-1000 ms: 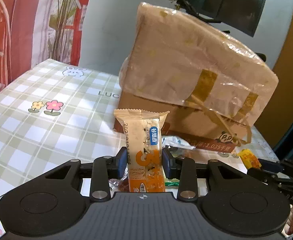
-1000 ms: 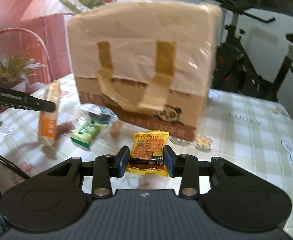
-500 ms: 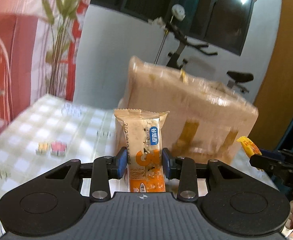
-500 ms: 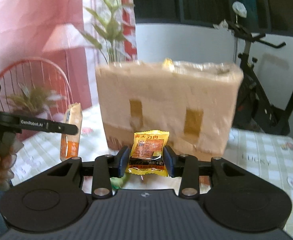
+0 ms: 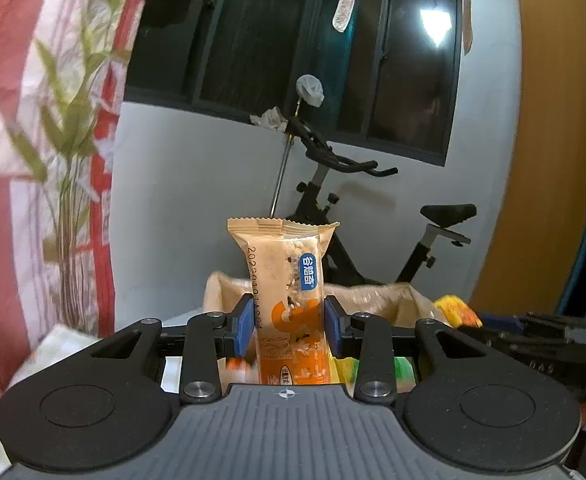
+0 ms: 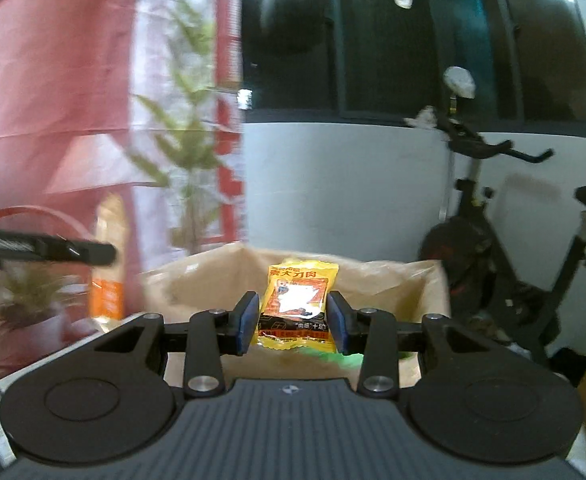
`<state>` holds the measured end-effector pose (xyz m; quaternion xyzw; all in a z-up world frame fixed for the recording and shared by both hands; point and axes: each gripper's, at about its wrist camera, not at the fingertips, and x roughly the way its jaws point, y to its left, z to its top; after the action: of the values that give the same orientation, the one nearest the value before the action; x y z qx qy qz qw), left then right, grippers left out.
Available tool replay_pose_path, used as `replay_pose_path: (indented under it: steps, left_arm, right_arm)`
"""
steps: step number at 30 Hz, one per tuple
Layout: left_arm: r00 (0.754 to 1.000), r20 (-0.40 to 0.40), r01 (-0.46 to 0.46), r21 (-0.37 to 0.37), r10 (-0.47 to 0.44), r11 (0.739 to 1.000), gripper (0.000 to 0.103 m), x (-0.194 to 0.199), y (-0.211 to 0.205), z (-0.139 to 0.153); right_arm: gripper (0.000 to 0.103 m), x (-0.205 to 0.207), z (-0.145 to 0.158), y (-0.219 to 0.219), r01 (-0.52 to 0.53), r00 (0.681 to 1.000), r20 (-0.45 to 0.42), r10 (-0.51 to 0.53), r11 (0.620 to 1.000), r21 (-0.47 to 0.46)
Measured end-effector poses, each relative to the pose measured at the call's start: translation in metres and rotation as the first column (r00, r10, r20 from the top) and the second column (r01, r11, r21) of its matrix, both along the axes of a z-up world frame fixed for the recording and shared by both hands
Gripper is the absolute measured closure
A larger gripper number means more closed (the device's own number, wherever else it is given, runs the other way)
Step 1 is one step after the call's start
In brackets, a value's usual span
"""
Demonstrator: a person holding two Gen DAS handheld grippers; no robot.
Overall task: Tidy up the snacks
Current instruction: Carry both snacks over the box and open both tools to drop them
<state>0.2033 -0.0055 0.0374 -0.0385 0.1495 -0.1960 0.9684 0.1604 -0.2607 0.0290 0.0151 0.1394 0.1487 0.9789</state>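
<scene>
Above the open top of the cardboard box (image 6: 293, 280), you hold a snack in each hand. Your left tongs (image 5: 287, 330) are clamped on the tall orange cereal bar (image 5: 289, 304), which stands upright between the blue pads with most of its wrapper above them. Your right tongs (image 6: 293, 326) are clamped on the small yellow snack packet (image 6: 297, 304), gripped across its lower half. From the left wrist view, the box rim (image 5: 373, 296) shows just behind the bar, and the right tongs with the yellow packet sit off at the right edge.

I judge the main risk to be a release too near the rim: the box looks lined with loose clear plastic, and a packet let go over the edge could slide down the outside onto the bench. The tall bar is held low, so a quick swing could tip it in the pads. Your two tongs are near each other over one opening, so they could knock together. Other snacks (image 5: 401, 372) lie blurred below; I cannot tell exactly where.
</scene>
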Motion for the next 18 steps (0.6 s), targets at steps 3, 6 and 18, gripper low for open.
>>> replay_pose_path:
  steps: [3,6,18]
  left_arm:
    - [0.999,-0.037,0.002,-0.006,-0.002,1.0,0.065,0.026,-0.009,0.003]
    - [0.998,-0.066,0.007,0.034,-0.005,0.999,0.065,0.05,-0.024,-0.003]
    - [0.992,-0.121,-0.016,0.058,0.023,0.998,0.061,0.091,-0.038,-0.028]
  right_arm:
    - [0.063,0.026,0.001,-0.009,0.056,0.998,-0.028,-0.057,0.998,-0.027]
    - [0.063,0.044,-0.004,-0.012,0.079,0.995,-0.055,-0.082,0.995,-0.054]
    - [0.062,0.063,-0.024,-0.026,0.121,0.983,-0.133,-0.124,0.992,-0.035]
